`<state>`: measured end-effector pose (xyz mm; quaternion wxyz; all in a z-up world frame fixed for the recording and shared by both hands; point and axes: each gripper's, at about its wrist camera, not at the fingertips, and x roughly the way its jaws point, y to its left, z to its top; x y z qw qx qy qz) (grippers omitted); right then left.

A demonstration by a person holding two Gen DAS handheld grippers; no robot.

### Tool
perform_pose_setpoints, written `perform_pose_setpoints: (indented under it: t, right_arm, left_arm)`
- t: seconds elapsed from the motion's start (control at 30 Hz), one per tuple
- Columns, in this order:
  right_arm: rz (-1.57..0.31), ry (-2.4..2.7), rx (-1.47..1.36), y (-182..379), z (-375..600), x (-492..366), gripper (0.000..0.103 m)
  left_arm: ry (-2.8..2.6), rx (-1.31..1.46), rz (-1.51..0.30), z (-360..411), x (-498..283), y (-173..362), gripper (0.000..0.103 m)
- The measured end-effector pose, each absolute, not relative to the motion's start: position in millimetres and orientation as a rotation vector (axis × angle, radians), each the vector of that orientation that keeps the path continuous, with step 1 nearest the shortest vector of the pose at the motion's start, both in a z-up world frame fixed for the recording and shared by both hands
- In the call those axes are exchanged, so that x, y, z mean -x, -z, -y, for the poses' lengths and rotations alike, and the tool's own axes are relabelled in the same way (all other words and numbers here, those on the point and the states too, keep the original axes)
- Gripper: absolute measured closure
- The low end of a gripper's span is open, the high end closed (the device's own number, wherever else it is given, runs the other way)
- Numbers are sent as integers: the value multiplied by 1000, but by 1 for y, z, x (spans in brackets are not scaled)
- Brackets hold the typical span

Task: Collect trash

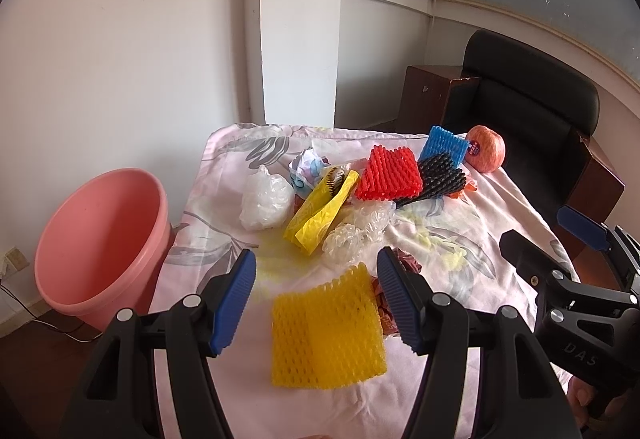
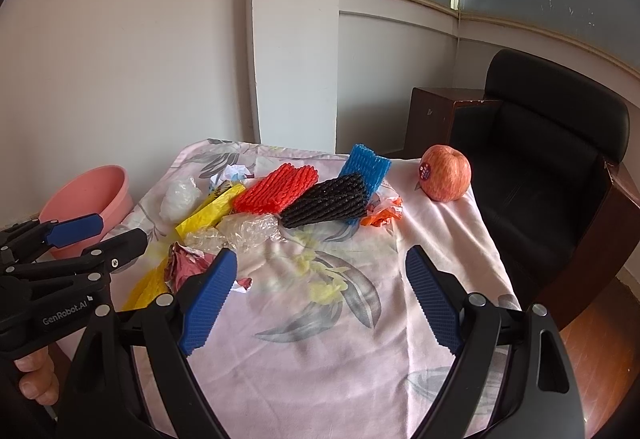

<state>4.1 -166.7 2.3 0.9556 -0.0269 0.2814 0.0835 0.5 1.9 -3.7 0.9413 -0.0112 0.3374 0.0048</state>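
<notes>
Your left hand-held gripper (image 1: 316,303) is spread wide and holding nothing, with the yellow foam net (image 1: 328,331) lying flat on the desk (image 1: 460,239) right between its blue pads (image 1: 236,303). Your right hand-held gripper (image 2: 320,303) is also released and hangs over a bare patch of the flowery pink cloth (image 2: 320,359).

The rest of the trash sits in a heap toward the far side of the desk: a red foam net (image 1: 388,175) overlapping a black foam net (image 1: 438,181), a blue foam net (image 1: 444,145) behind them, a yellow plastic bag (image 1: 320,213), a white crumpled bag (image 1: 266,203) and some clear wrap (image 1: 352,235). A crumpled red wrapper (image 2: 186,265) lies just beside your left hand-held gripper's right finger.

An apple (image 2: 446,173) stands apart at the far right corner. The pink bucket (image 1: 100,243) is off the desk's left edge, down on the floor.
</notes>
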Motion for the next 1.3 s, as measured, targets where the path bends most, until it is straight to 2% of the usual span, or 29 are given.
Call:
perform_pose_setpoints:
  t: [0.73,1.3]
  right_arm:
    - [-576,-206,53,1,165,-2,16]
    - [-626,-336,40,4,162,-4,16]
  left_arm:
    - [13,31,-697,-6,4,8,41]
    - [93,57,-853,-31,17,26,41]
